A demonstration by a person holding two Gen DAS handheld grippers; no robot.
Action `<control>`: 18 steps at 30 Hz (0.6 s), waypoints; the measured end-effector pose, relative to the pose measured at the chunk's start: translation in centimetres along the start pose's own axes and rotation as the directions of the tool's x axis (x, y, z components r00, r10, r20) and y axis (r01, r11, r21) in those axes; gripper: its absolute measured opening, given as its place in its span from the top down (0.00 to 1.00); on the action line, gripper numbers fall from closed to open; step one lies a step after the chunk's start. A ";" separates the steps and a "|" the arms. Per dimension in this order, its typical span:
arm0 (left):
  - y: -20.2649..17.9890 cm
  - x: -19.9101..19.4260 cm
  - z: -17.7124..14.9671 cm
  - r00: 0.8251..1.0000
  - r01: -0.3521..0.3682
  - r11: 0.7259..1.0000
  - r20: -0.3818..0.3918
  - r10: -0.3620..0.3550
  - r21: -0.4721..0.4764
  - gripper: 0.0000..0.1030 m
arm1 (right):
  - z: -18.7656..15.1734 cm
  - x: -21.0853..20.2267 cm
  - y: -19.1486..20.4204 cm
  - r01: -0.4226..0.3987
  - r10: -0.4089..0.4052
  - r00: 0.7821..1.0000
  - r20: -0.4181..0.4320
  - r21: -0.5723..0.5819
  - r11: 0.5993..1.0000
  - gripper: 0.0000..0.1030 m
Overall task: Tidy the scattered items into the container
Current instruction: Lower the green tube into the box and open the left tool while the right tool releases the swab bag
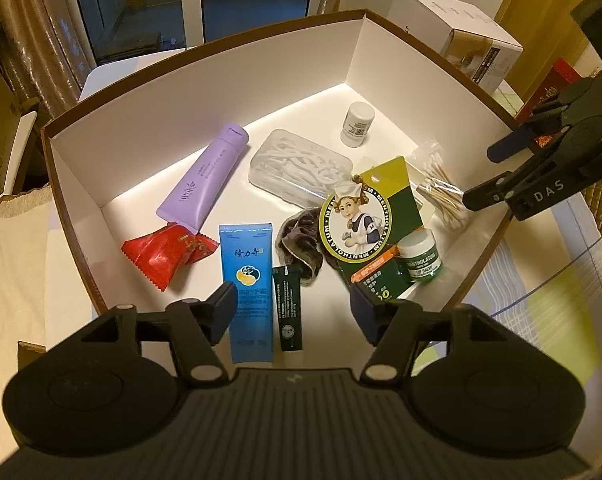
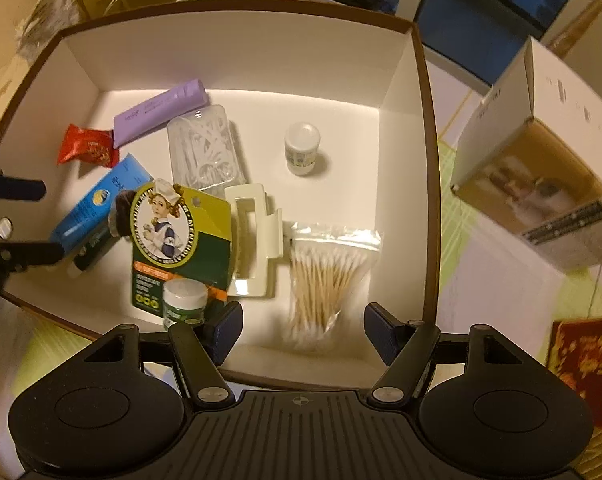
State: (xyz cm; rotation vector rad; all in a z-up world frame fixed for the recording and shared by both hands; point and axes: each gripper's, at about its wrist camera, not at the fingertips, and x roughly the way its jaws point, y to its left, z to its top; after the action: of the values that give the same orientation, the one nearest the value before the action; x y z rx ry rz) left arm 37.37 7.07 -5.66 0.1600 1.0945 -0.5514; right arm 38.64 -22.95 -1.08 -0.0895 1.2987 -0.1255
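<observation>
A box (image 1: 205,46) (image 2: 431,160) with a brown rim and white inside holds a purple tube (image 1: 205,176), a red snack packet (image 1: 163,254), a blue tube (image 1: 247,280), a small dark tube (image 1: 287,304), a dark scrunchie (image 1: 301,240), a Mentholatum card (image 1: 371,224) with a green jar (image 2: 185,298), a clear floss box (image 1: 297,168), a white jar (image 2: 302,148), a cream hair claw (image 2: 253,240) and a bag of cotton swabs (image 2: 325,276). My left gripper (image 1: 293,314) hangs open over the near wall above the blue tube. My right gripper (image 2: 305,330) is open above the swabs, holding nothing.
A white carton (image 1: 461,40) (image 2: 541,180) stands just outside the box's right wall. A red printed box (image 2: 585,368) lies on the plaid cloth (image 1: 541,320) beside it. Curtains and a dark window (image 1: 181,0) are behind the box.
</observation>
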 end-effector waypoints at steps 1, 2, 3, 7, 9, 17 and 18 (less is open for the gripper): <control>-0.1 0.0 0.0 1.000 -0.003 1.000 0.000 0.003 -0.001 0.40 | 0.0 -0.1 -0.1 -0.010 0.010 1.000 0.000 0.012 1.000 0.29; -0.1 0.0 0.0 1.000 -0.004 1.000 0.000 0.004 -0.002 0.38 | 0.0 -0.1 -0.2 -0.023 0.023 1.000 -0.001 0.027 0.999 0.29; -0.2 0.0 0.1 1.000 -0.006 1.000 -0.001 0.006 -0.003 0.36 | -0.1 -0.2 -0.3 -0.036 0.036 0.999 -0.001 0.041 0.998 0.26; -0.6 -0.3 0.2 0.999 -0.038 0.999 -0.001 0.038 -0.013 0.21 | -0.4 -0.7 -0.1 -0.069 0.068 0.997 0.021 0.057 0.996 0.06; -0.8 -0.5 0.2 0.998 -0.057 0.998 0.004 0.057 -0.022 0.17 | -0.5 -0.9 -0.1 -0.077 0.075 0.997 0.027 0.070 0.995 0.06; -1.3 -2.3 -0.1 0.995 -0.090 0.994 0.036 0.093 -0.068 0.11 | -1.6 -2.2 0.6 -0.104 0.094 0.989 0.117 0.086 0.991 0.06; -1.4 -2.7 -0.1 0.994 -0.094 0.993 0.045 0.097 -0.072 0.11 | -1.8 -2.6 0.7 -0.108 0.095 0.986 0.137 0.087 0.990 0.06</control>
State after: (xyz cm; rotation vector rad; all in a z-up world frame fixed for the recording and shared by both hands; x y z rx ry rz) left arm 35.63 6.81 -3.20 0.1372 1.0517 -0.4288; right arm 36.25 -21.84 0.78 0.0483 1.1602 -0.0918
